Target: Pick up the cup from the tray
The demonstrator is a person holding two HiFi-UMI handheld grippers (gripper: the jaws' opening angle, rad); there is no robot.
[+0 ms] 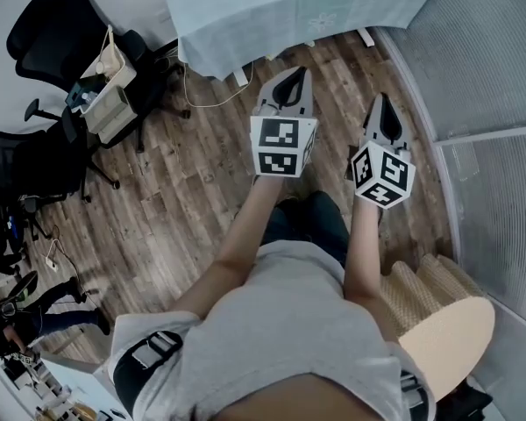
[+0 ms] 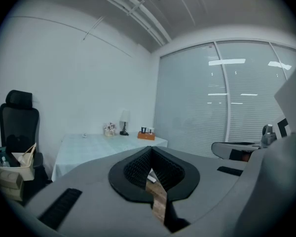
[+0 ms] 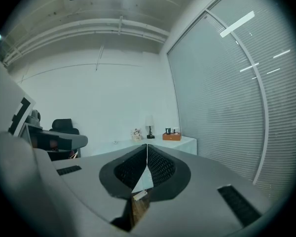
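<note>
- Pointing forward over a wood-plank floor (image 1: 175, 191), the left gripper (image 1: 298, 72) and right gripper (image 1: 381, 100) each have their ribbed black pads pressed together, with nothing between them.
- A small dark cup (image 3: 167, 131) stands on a boxy orange tray (image 3: 171, 137), mid-frame, at the far corner of a cloth-draped table (image 3: 185, 143).
- Slatted blinds (image 3: 227, 107) fill the right of the frame.
</note>
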